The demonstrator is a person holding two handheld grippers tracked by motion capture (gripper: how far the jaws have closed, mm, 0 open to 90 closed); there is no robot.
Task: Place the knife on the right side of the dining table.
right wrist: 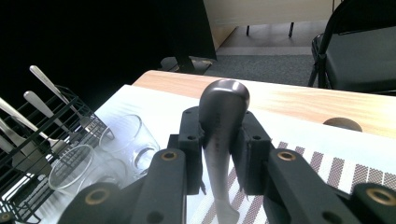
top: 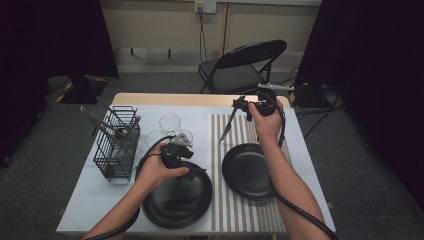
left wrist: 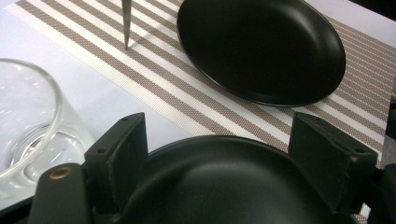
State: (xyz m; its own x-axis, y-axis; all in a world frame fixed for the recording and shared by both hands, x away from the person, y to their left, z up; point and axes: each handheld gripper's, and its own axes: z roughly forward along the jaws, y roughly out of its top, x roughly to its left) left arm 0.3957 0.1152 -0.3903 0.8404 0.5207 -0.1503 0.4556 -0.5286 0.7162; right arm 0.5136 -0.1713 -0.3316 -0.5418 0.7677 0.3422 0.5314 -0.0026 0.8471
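My right gripper (top: 245,107) is shut on the handle of a table knife (top: 227,125) and holds it nearly upright over the far part of the striped placemat (top: 225,210). The knife's tip (left wrist: 126,44) is at or just above a stripe. In the right gripper view the jaws clamp the rounded steel handle (right wrist: 223,98). My left gripper (top: 197,172) hangs open over the far rim of the near black plate (top: 177,202). Its jaws stand wide on either side of that plate (left wrist: 224,186), and nothing is held. A second black plate (top: 247,172) lies on the placemat.
Three clear glasses (top: 170,122) stand close behind the left gripper, one right beside its left jaw (left wrist: 28,121). A black wire rack (top: 117,145) with cutlery is at the left. A folding chair (top: 240,67) stands beyond the table's far edge.
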